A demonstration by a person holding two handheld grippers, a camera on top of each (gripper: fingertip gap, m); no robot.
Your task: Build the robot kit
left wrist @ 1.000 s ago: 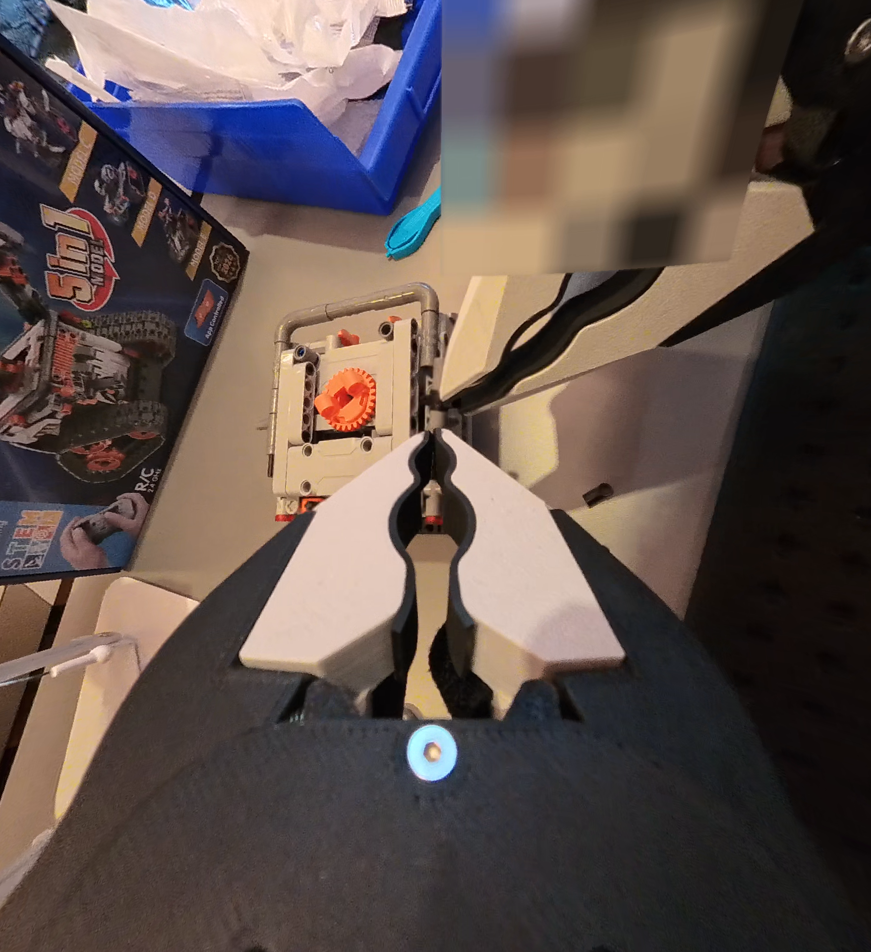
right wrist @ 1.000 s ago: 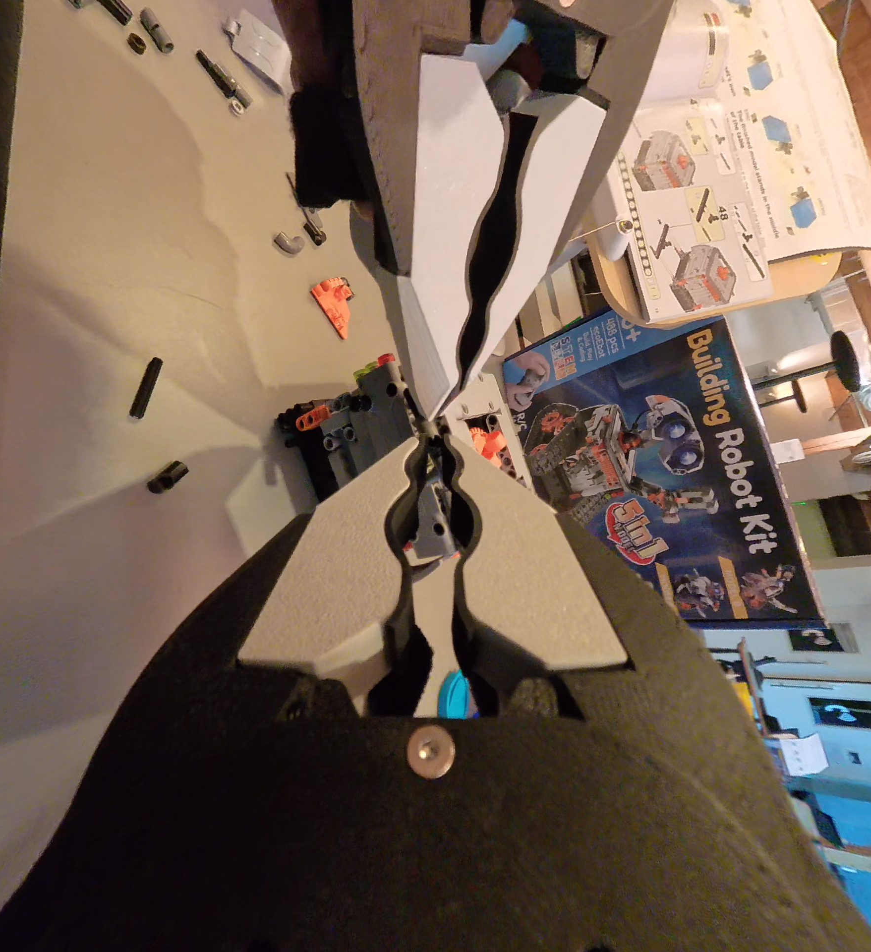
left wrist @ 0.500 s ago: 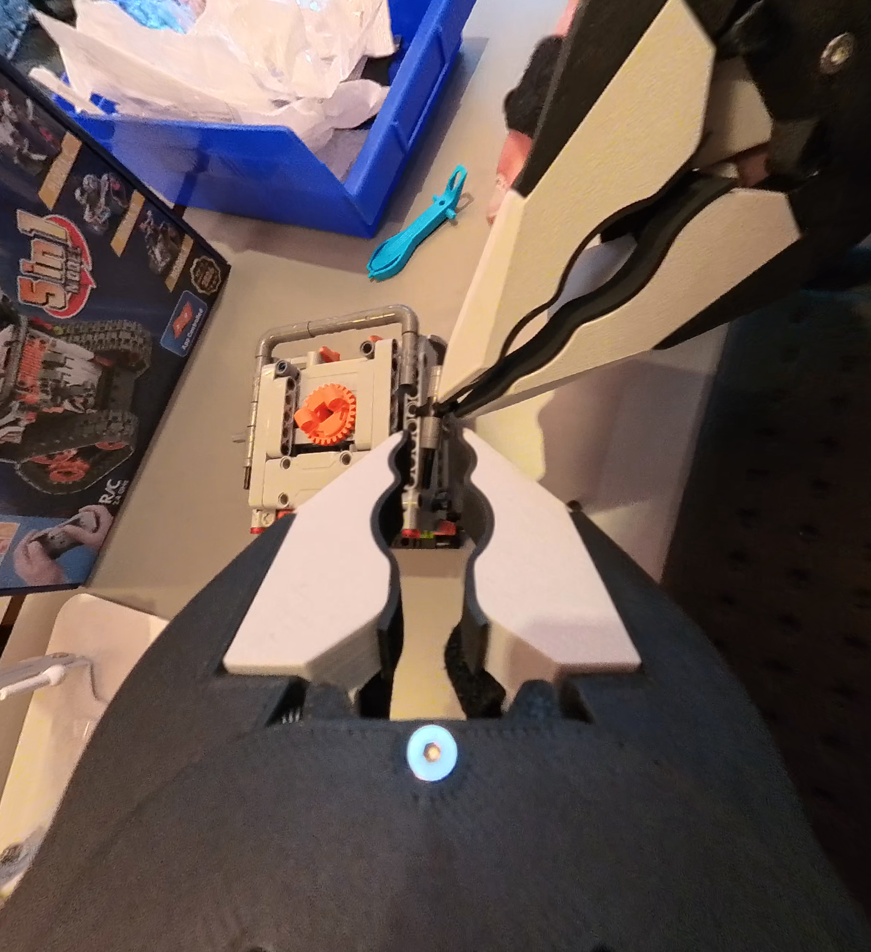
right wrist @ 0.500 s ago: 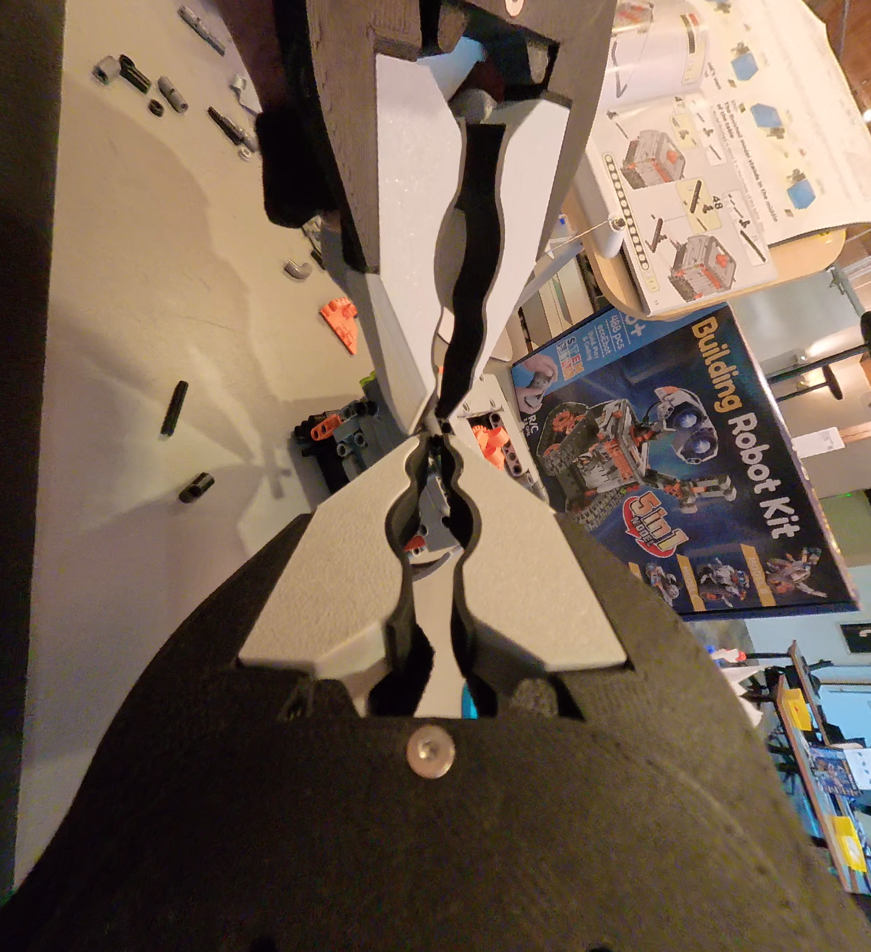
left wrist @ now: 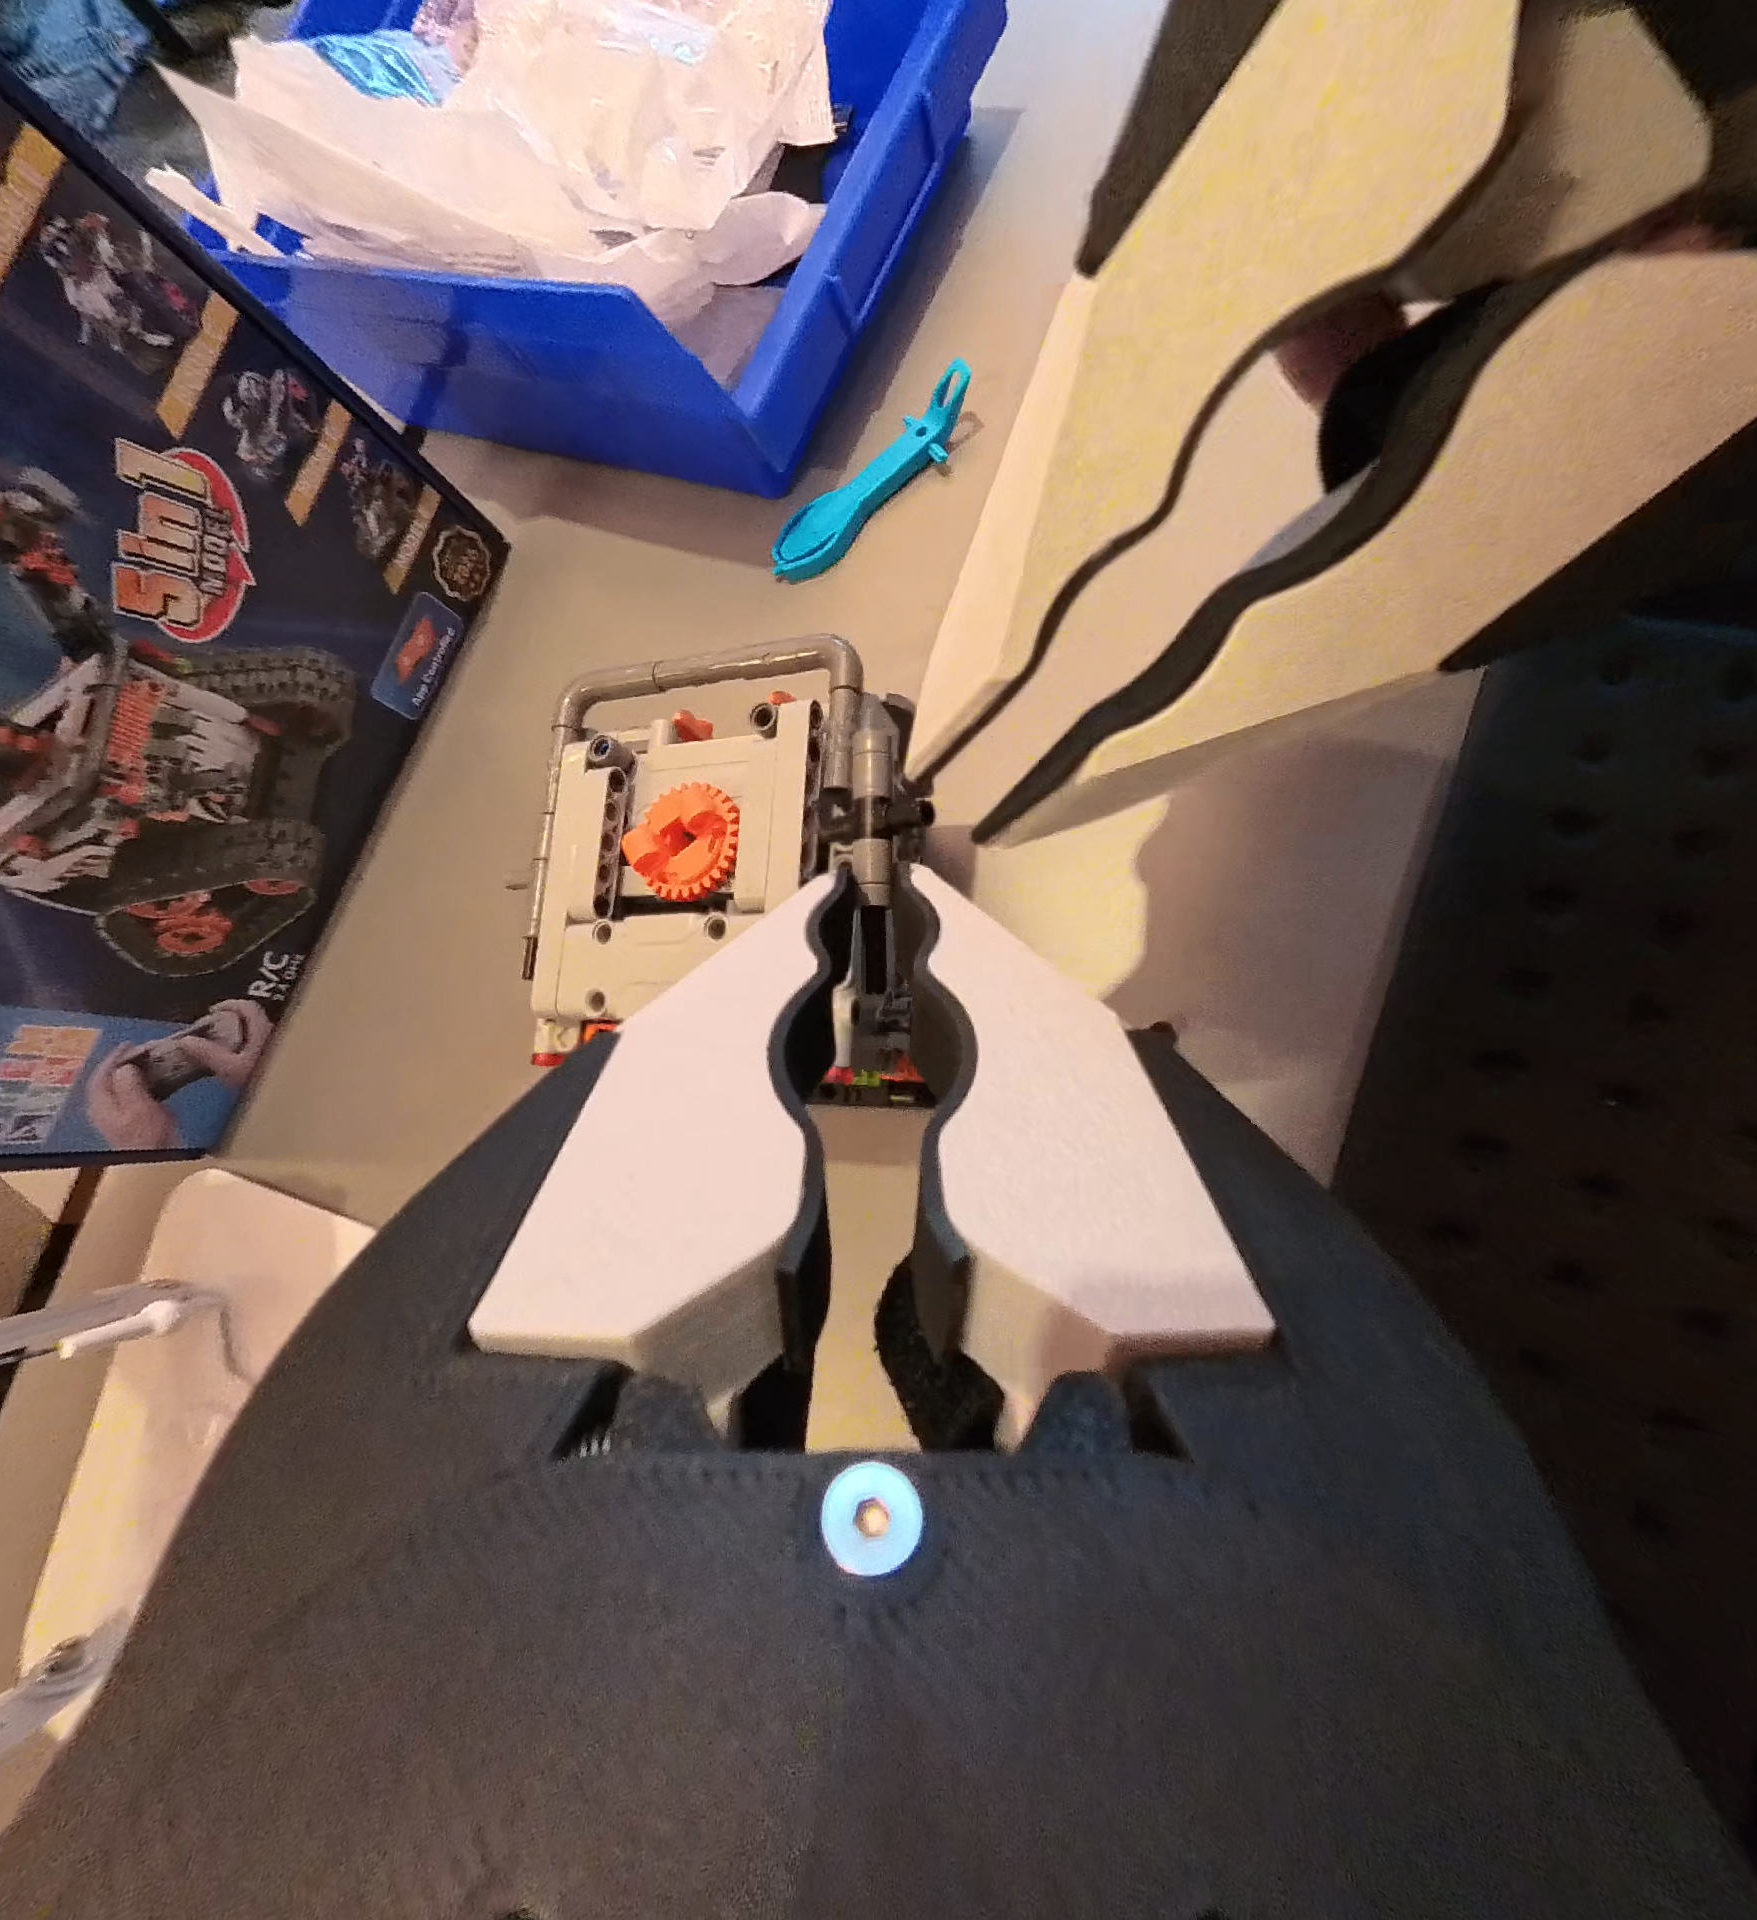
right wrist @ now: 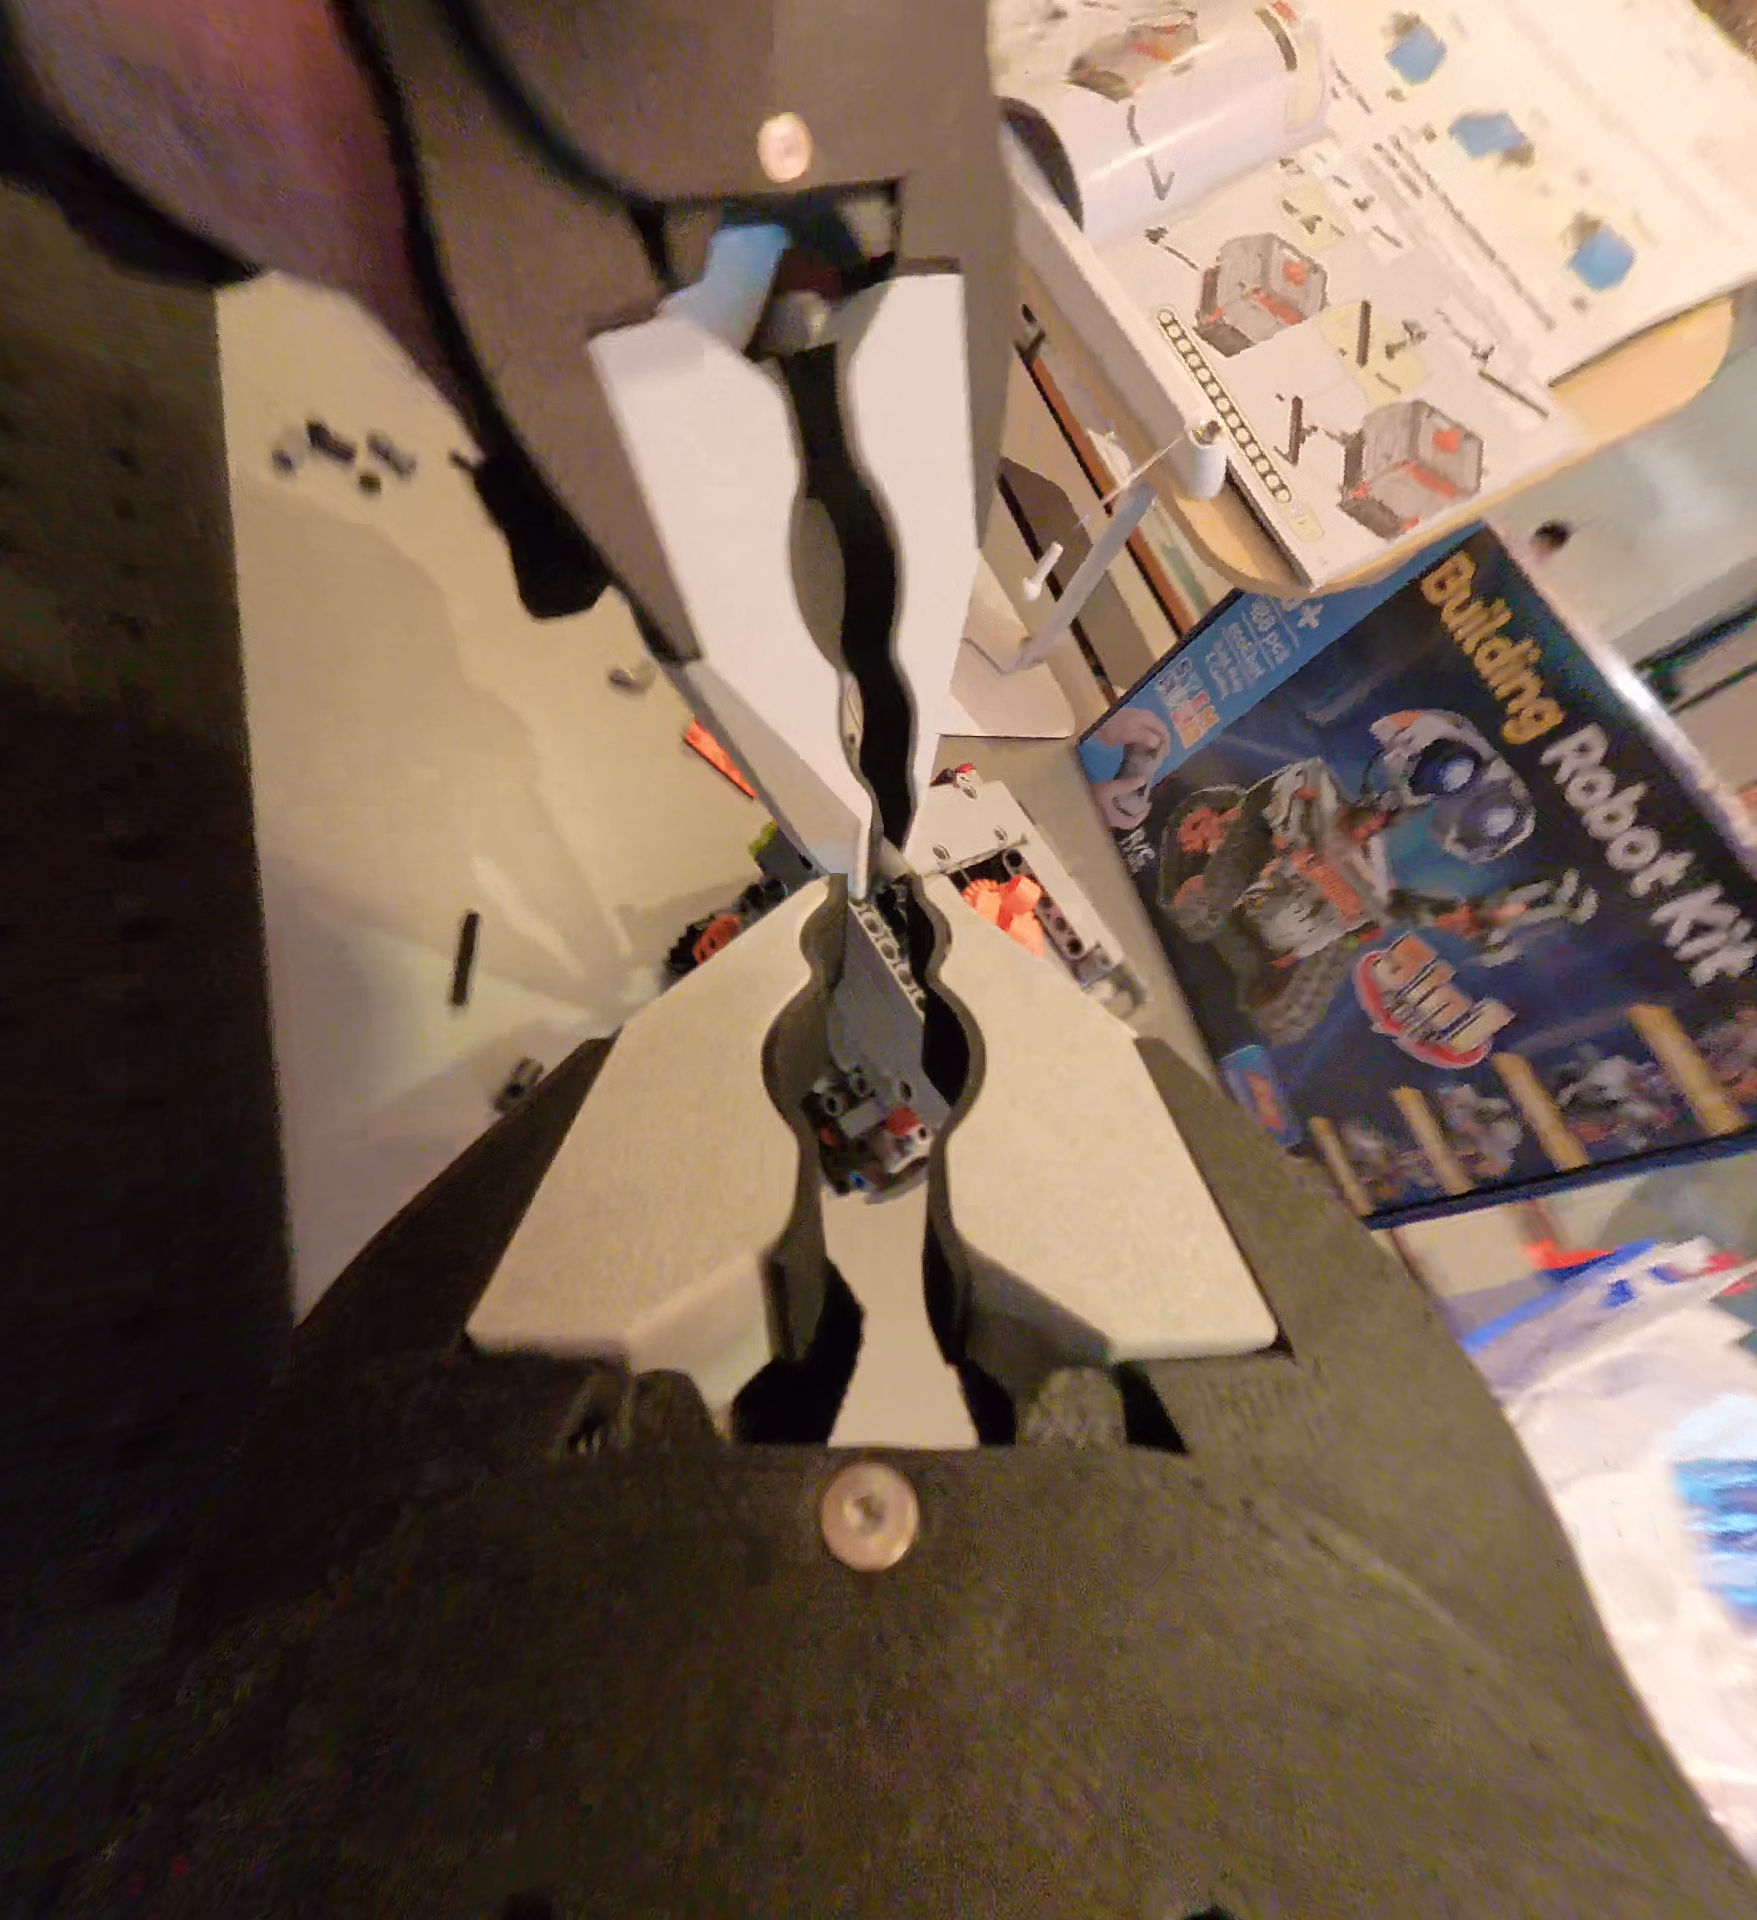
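Left gripper (left wrist: 872, 894): fingers drawn close, pinching the grey upright beam on the right side of the brick-built motor block (left wrist: 682, 842). The block sits on the pale surface (left wrist: 635, 582), light grey with an orange gear (left wrist: 682, 840) on top and a grey bent bar framing its far edge.

Right gripper (right wrist: 879, 904): its fingertips stand a little apart with a dark grey holed beam (right wrist: 879, 997) of the same block between them; in the left wrist view its tips (left wrist: 941, 805) reach the block's right edge from the far right with a clear gap between them, one tip touching a small black peg there. Whether it actually grips the beam I cannot tell — this view is motion-blurred.

Around:
- kit box (left wrist: 126, 727), dark blue, lying left of the block, just beside it;
- blue bin (left wrist: 583, 343) at far left, full of crumpled clear bags;
- teal separator tool (left wrist: 869, 488) on the surface between bin and block;
- right wrist view: open instruction sheet (right wrist: 1373, 312) propped beyond the box; loose black pins (right wrist: 463, 956) and small dark parts (right wrist: 334, 452) scattered on the surface to the left, well apart from the block.
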